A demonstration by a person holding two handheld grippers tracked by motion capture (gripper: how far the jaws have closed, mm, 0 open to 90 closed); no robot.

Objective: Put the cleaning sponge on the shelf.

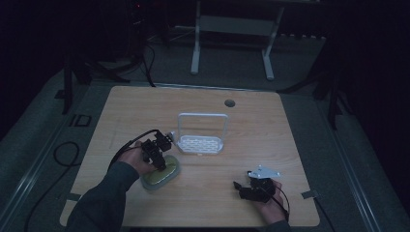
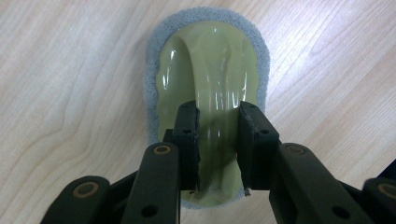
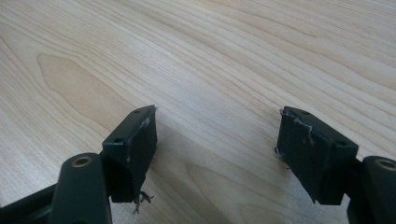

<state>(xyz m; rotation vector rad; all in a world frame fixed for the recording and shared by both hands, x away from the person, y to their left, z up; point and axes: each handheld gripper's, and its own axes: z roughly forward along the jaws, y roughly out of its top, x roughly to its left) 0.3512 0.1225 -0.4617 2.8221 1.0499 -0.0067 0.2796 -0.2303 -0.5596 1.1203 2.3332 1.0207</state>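
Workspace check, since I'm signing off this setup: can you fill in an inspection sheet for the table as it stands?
Surface: wooden table, light grain, round grommet hole near the far edge.
Job's things: green scrubber with grey pad lying flat near the front left.
Clutter: white rack with a tall handle at the table's middle.
Grippers: left gripper has its jaws on either side of the scrubber's raised handle; right gripper open over bare wood.
Cables: black cable looping on the floor at left.
Surroundings: dark room, white stand legs beyond the table.
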